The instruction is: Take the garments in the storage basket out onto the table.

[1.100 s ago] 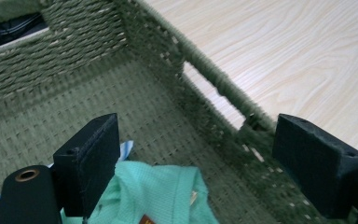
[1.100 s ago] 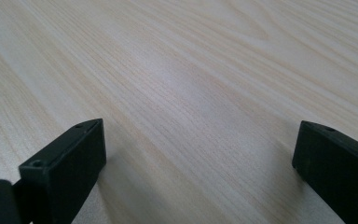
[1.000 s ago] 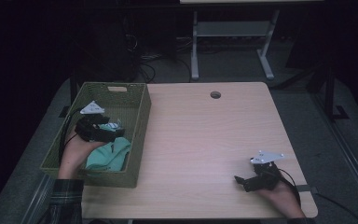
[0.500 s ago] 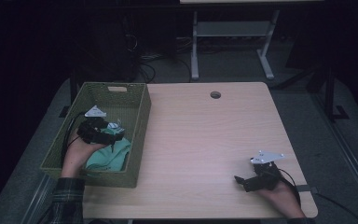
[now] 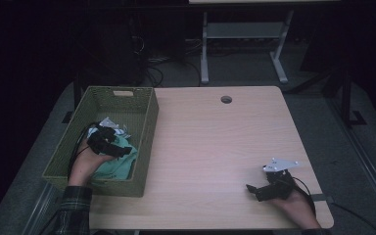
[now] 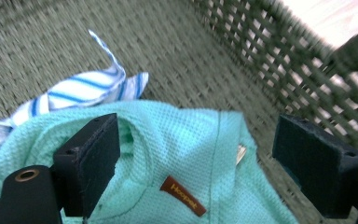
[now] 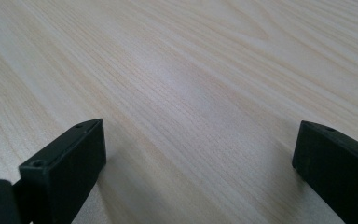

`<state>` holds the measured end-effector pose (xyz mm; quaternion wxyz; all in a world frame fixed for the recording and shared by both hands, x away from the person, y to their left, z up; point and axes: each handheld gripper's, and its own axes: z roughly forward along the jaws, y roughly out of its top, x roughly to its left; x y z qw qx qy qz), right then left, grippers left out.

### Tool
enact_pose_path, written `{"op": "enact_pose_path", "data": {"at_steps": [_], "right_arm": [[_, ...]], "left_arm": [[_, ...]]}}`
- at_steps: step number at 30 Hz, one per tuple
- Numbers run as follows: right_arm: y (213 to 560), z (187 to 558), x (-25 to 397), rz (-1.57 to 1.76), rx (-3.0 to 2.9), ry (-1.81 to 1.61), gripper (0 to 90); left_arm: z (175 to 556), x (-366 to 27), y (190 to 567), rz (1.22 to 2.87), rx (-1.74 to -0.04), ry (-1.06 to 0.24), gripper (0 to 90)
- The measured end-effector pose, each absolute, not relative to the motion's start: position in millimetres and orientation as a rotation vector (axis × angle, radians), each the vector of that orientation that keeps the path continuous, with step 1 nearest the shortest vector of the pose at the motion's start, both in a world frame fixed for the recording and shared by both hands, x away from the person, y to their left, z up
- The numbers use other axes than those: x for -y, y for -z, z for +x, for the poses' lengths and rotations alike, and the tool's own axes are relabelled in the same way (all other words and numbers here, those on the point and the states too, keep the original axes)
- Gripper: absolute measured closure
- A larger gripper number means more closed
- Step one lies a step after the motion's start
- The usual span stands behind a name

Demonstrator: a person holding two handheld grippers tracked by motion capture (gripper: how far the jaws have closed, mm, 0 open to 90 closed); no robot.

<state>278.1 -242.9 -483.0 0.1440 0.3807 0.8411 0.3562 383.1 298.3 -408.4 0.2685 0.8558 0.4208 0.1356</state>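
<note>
**A:** What is nearest the person, and what are the grippers doing?

**B:** At the table's near right edge, the right gripper (image 5: 254,190) rests low over the bare wooden table (image 5: 215,147), held in a hand coming in from the bottom. In the right gripper view its two black jaws stand wide apart with only pale wood grain between them; they hold nothing. Whether the jaw tips actually touch the tabletop is hard to tell from that close angle.

**A:** And the left side?

**B:** The left gripper (image 6: 196,163) is down inside a green woven basket (image 5: 142,117) that sits at the table's left edge. Its jaws are also spread wide. Between them lies a mint-green garment (image 6: 182,144) of waffle-textured cloth, with a small brown sewn-in label near the middle. The left jaw sits against a fold of the cloth; the right jaw stands clear of it, near the basket's wall. The cloth is not pinched.

**A:** Where exactly is the garment?

**B:** Bunched on the basket floor at the near end, under the gripper.

**A:** Anything farther in?

**B:** Just beyond the garment lies a white cloth with blue stripes (image 6: 84,91), partly tucked beneath the green one. Farther still, across the table, a small round hole (image 5: 226,99) sits near the far edge.
</note>
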Motion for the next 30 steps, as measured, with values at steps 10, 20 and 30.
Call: {"op": "enact_pose_path", "data": {"at_steps": [10,20,30], "right_arm": [[483,278,243,1.097,-2.424,-1.027,2.4],[483,278,243,1.098,-2.425,-1.027,2.4],[483,278,243,1.097,-2.424,-1.027,2.4]], "left_arm": [[385,-296,417,2.403,-1.152,-0.354,14.4],[387,-293,427,2.457,-1.197,-0.277,14.4],[388,-291,433,2.513,-1.23,-0.218,14.7]]}}
